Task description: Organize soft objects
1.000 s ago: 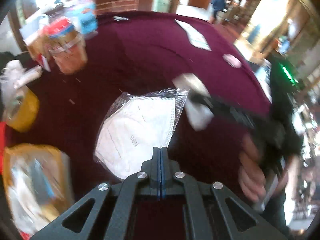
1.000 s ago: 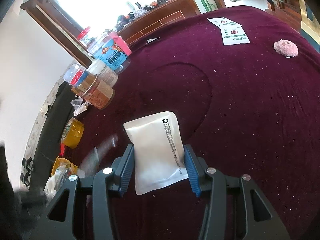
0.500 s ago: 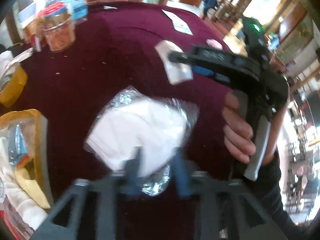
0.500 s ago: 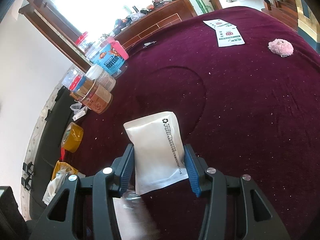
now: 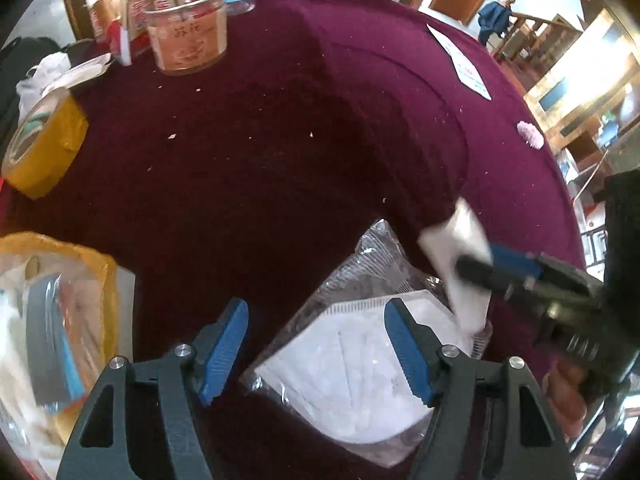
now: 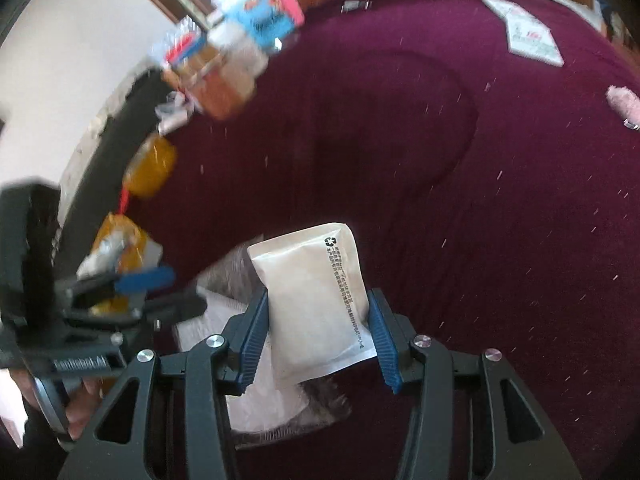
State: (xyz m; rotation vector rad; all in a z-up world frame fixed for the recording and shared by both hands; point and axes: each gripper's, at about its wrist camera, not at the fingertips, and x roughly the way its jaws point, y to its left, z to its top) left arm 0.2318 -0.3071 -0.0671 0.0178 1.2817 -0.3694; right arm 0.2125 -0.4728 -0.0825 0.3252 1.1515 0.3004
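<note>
The left claw (image 5: 316, 344), just opened wide, hangs over the bagged mask (image 5: 360, 376) lying under its right finger; the right claw (image 6: 316, 336) grips a white pouch (image 6: 316, 300) directly above the mask.

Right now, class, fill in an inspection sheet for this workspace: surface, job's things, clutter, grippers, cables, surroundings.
Surface: maroon velvet tablecloth, speckled with crumbs.
Job's things: bagged white face mask lying flat; white paper sachet.
Clutter: yellow tape roll, clear plastic jar, pink fluffy ball, yellow bag.
Grippers: left gripper open, just widened, over the mask; right gripper clamps the sachet.
Cables: nothing seen.
Surroundings: wooden doors, bright window.
</note>
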